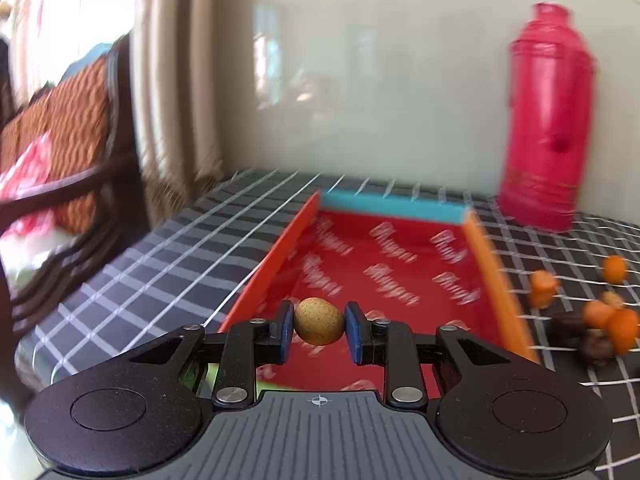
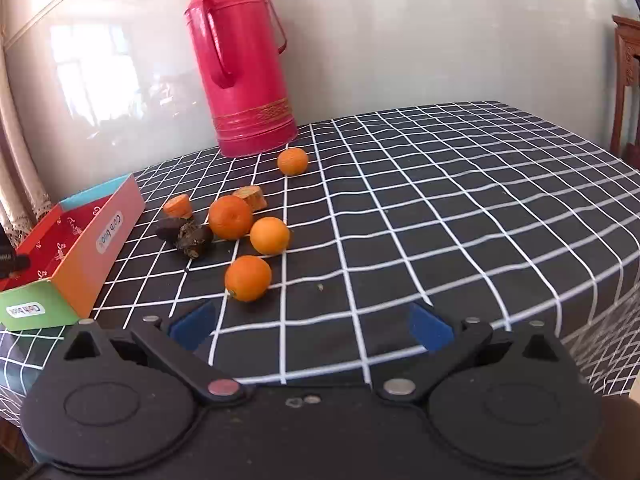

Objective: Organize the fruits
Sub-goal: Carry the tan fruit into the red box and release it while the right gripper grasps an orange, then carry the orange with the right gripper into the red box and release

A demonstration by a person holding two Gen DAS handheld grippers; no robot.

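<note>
Above the red box (image 1: 392,264), my left hand-held gripper (image 1: 319,330) clamps a small, speckled tan fruit (image 1: 319,321) across its middle; it seems light, firm, possibly slippery. My right hand-held gripper (image 2: 312,326) gapes apart near the oranges (image 2: 248,278) on the bench (image 2: 440,200).

The left claw (image 1: 319,330) is matte black, with blue pads (image 1: 355,334), silver screws, round hubs and a ribbed grey deck bearing a white crosshair. The right claw (image 2: 311,326) is black too, blue-padded, with one reddish screw.
</note>
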